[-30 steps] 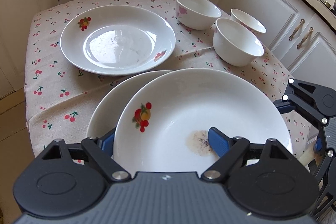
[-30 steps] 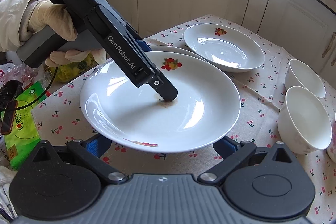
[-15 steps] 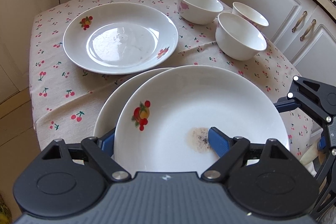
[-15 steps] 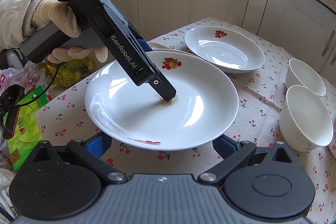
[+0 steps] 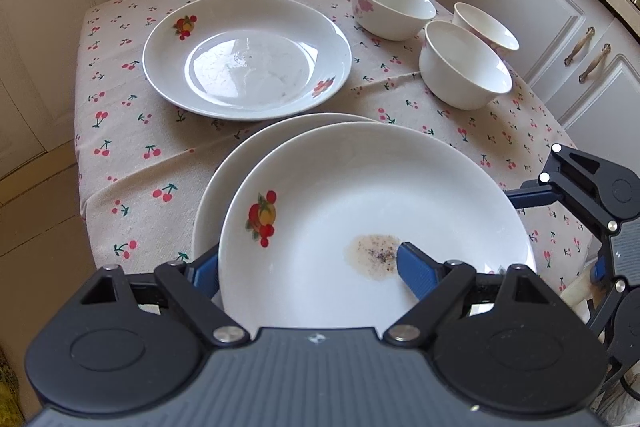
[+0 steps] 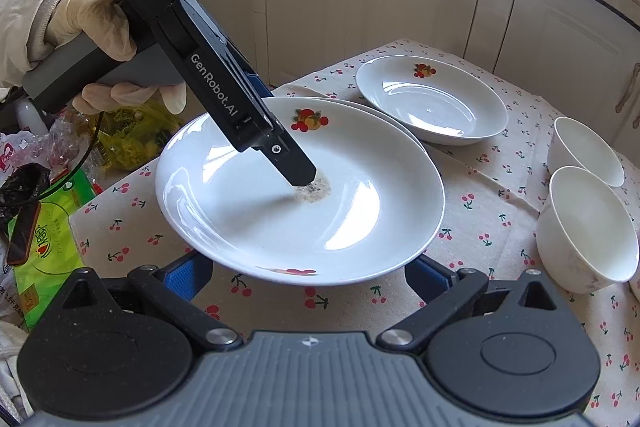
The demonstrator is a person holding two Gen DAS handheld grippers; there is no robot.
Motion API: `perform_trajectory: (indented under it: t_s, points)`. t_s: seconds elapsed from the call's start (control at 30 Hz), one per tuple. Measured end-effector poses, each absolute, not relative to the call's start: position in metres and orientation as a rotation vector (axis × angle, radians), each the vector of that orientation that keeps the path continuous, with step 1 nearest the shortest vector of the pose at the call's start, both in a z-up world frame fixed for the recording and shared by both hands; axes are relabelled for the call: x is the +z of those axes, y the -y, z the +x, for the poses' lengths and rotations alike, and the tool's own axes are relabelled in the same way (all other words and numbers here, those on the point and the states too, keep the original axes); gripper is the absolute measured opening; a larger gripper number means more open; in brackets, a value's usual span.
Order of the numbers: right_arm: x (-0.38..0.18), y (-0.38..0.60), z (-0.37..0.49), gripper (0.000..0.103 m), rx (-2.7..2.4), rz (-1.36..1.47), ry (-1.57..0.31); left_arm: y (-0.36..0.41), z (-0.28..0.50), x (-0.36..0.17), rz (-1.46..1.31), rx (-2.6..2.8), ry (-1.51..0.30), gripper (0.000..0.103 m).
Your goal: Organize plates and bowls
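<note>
Plate [image 5: 360, 211] clamped by left gripper [image 5: 308, 267] at near rim, offset over lower plate [image 5: 224, 179]; stack target directly beneath; right gripper [image 6: 308, 275] unclenched, empty.

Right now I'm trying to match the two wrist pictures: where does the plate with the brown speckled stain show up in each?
Left wrist view: the stained plate fills the lower centre, between the left gripper fingers, overlapping a second plate.
Right wrist view: the same plate sits centre, just beyond the right gripper, with the left gripper's finger over the stain.
Shared landmark: the lone plate farther back on the cherry tablecloth.
</note>
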State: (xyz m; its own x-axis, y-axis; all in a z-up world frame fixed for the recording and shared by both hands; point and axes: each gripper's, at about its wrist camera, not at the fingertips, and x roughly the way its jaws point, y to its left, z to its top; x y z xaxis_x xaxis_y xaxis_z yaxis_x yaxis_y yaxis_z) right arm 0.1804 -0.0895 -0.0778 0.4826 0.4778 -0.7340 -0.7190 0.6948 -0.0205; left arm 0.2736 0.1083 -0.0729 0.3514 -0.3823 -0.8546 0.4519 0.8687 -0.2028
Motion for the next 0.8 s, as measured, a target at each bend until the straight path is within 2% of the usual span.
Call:
perform_trajectory:
  t_s: [0.8]
  points:
    - [-0.084,0.084,0.186,0.103,0.735,-0.342,-0.783,-0.126,0.260,-0.060,-0.006,-0.482,-1.069,0.089]
